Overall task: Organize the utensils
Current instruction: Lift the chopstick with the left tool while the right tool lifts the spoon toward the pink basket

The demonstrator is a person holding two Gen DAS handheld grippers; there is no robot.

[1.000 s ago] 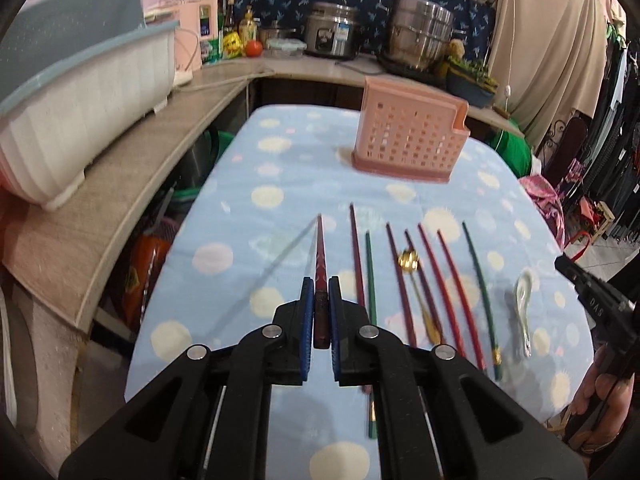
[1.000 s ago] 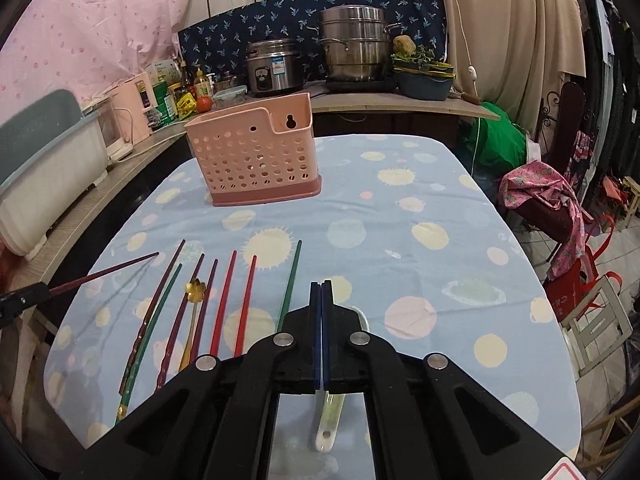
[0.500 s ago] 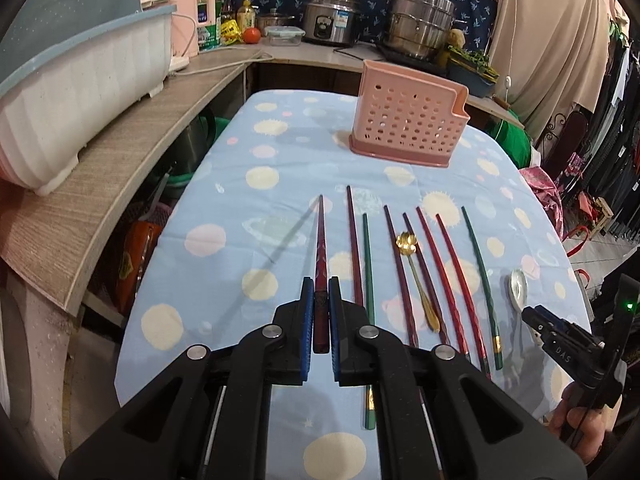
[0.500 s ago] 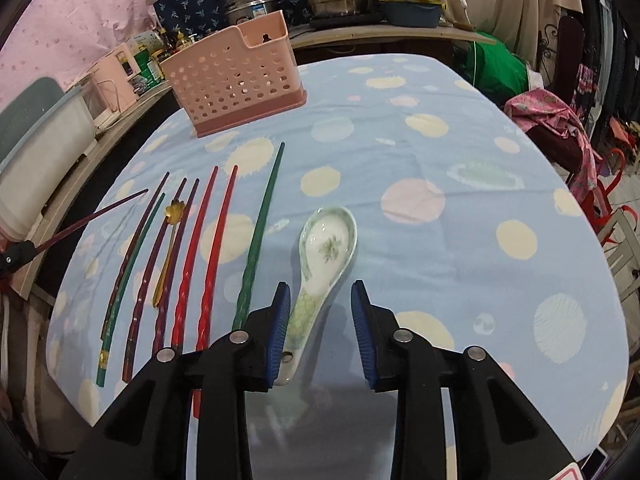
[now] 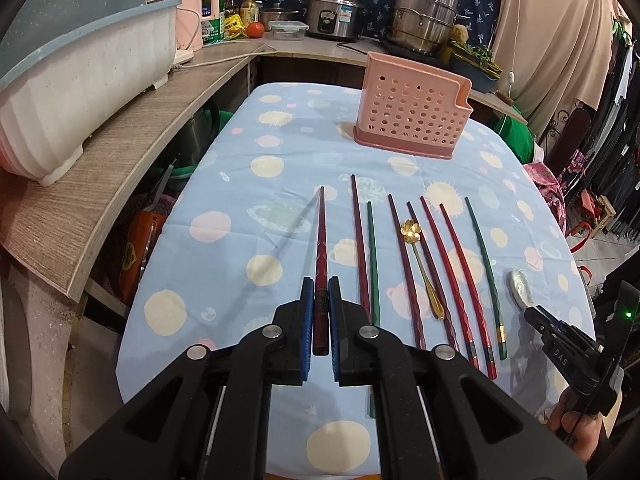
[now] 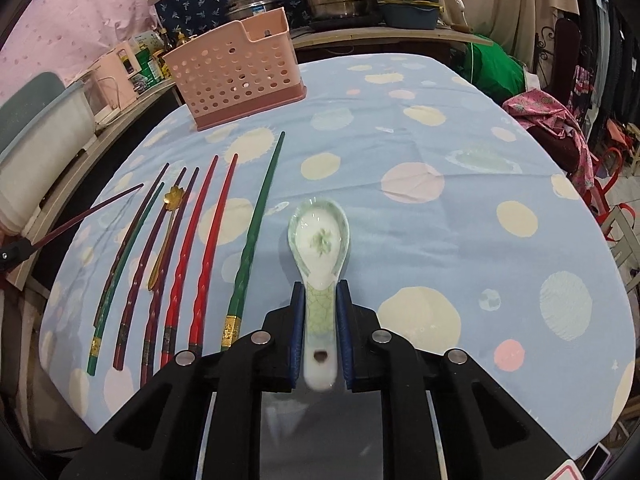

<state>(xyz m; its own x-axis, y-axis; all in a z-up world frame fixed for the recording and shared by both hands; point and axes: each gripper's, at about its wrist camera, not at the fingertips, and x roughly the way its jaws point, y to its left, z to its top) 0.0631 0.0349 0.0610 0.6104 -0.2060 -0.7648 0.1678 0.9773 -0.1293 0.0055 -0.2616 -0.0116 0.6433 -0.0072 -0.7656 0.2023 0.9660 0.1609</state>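
My left gripper (image 5: 320, 285) is shut on a dark red chopstick (image 5: 320, 240) and holds it above the blue dotted tablecloth (image 5: 248, 184). My right gripper (image 6: 319, 292) has its jaws on either side of the handle of a white and green ceramic spoon (image 6: 319, 240) that lies on the cloth; the jaws look closed onto it. Several red, maroon and green chopsticks (image 6: 208, 236) and a small gold spoon (image 6: 170, 220) lie in a row left of it. A pink perforated utensil basket (image 5: 414, 114) stands at the far end of the table.
A wooden counter (image 5: 120, 128) runs along the left with a white and blue dish rack (image 5: 76, 76). Pots and bottles stand on the back counter (image 5: 340, 16). Chairs and clothes (image 6: 560, 128) are off the table's right side.
My right gripper opened, moved down to the ceramic spoon and its jaws closed in around the handle. My left gripper kept hold of the dark red chopstick and shifted slightly.
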